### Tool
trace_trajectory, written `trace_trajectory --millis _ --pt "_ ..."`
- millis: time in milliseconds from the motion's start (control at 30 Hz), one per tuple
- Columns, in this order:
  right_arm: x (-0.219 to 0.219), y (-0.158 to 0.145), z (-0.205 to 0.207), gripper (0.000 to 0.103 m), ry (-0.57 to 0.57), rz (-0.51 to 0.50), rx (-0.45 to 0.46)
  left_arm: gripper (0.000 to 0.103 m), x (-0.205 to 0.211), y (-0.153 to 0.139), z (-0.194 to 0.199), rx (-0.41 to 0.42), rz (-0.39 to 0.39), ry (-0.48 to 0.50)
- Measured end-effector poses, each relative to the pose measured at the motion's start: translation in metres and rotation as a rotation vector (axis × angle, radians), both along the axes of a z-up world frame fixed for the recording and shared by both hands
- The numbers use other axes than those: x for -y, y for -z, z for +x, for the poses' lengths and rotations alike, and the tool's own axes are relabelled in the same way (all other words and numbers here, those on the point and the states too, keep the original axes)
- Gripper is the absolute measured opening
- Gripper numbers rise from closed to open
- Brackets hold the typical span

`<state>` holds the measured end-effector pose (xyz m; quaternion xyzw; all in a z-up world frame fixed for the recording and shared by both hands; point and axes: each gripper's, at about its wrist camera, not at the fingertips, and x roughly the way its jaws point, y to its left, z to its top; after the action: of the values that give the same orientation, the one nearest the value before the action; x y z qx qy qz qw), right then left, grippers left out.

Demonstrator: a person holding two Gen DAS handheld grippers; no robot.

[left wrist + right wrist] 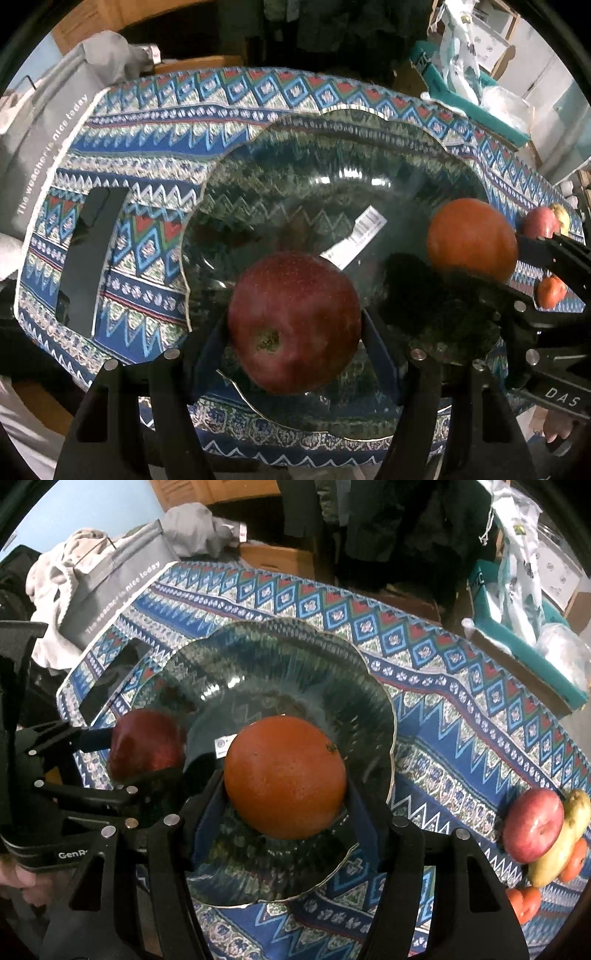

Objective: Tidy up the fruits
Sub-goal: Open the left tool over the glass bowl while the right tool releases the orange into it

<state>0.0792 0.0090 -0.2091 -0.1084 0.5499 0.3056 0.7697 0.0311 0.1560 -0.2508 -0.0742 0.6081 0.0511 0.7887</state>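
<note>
Crowding the bowl [384,709], both fruits leave its far rim open.

Dim indoor light, glare on glass bowl [332,177], fisheye-warped dark edges.

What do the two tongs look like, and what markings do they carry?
Both the left tongs and the right tongs are matte black, with angular linkage bars, round silver rivets and dark blue pads. White lettering on the bodies reads "GenR" and "DAS", both partly cut off.

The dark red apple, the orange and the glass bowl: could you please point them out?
dark red apple [293,321], left wrist view, its rounded side.
orange [284,777], right wrist view, its front.
glass bowl [369,686], right wrist view, its far wall.
</note>
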Motion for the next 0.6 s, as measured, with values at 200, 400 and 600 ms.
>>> trace_trajectory --millis 200,400,600 --pt "0.003 0.006 0.002 0.065 0.017 -0.010 -0.025 0.072 0.002 0.005 0.000 -0.018 -0.021 0.021" --pt "0.006 -0.001 0.001 0.066 0.025 0.012 -0.013 0.081 0.007 -0.016 -0.002 0.054 0.047 0.052" --pt "0.013 -0.027 0.004 0.066 0.052 0.068 0.031 0.081 0.007 -0.022 -0.007 0.060 0.049 0.049"
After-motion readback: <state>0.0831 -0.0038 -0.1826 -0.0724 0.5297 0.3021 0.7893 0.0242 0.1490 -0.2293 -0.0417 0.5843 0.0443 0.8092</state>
